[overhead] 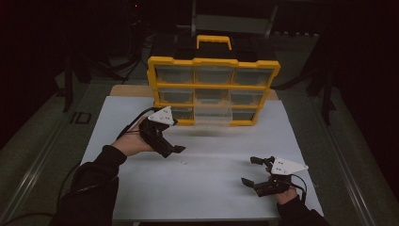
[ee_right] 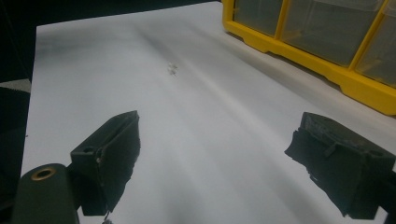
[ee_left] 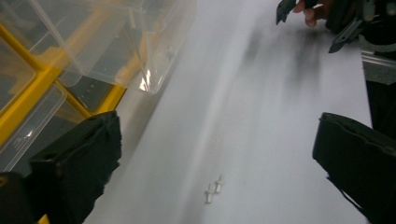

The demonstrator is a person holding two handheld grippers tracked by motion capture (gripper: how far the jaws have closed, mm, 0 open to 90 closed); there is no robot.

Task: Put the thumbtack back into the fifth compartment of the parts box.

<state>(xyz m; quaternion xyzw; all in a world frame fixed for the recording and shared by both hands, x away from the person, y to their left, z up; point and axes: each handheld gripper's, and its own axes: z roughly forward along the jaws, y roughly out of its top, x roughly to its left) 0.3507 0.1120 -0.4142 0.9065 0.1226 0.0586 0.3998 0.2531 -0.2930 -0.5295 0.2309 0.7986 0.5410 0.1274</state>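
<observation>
— Where are the small parts?
— Two small white pins (ee_left: 213, 189) lie side by side on the white bench (overhead: 211, 188), in front of the yellow drawer organizer (overhead: 214, 89), whose clear drawer (overhead: 212, 115) is pulled out.
— And the grippers?
— The left gripper (overhead: 171, 149) hovers near the pins, fingers apart and empty. The right gripper (overhead: 254, 170) sits well apart, fingers spread wide, empty.

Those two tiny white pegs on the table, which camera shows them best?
The left gripper view: the two white pegs lie close ahead on the white table, side by side, between the left hand-held gripper's open jaws. In the right gripper view they are small specks farther off. In the high view they are a faint fleck.
</observation>
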